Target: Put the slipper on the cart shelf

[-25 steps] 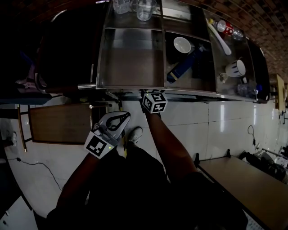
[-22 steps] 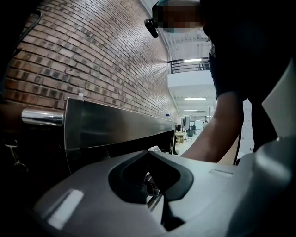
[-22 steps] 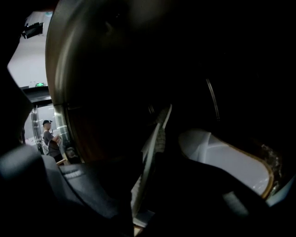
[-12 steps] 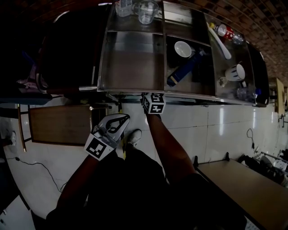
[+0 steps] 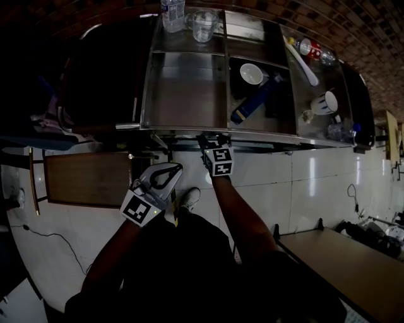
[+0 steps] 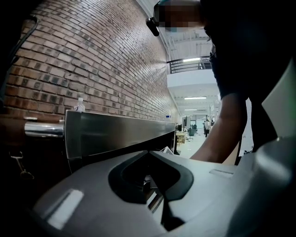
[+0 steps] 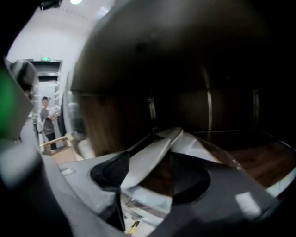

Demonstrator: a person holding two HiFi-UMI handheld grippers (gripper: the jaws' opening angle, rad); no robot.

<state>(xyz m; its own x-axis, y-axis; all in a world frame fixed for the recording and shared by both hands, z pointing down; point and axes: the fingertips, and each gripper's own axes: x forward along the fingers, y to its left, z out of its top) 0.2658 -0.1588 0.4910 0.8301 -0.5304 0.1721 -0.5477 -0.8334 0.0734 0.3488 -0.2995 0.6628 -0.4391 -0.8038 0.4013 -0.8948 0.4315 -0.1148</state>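
In the right gripper view, the white slipper stands tilted on edge between the jaws of my right gripper. The jaws have just been opening and now stand wide, with their pads off the slipper. Around it is the cart's dark lower shelf with a wooden floor. In the head view, the right gripper's marker cube sits at the cart's front edge, and the slipper is hidden under the cart top. My left gripper hangs shut and holds nothing, left of the right arm.
The metal cart top carries a white bowl, a blue bottle, a mug, a measuring cup and a water bottle. A wooden board lies left. A table stands at bottom right. The person's shoe is on the tiles.
The right gripper's cube has drawn back a little from the cart's edge toward the person. The left gripper has kept its place.
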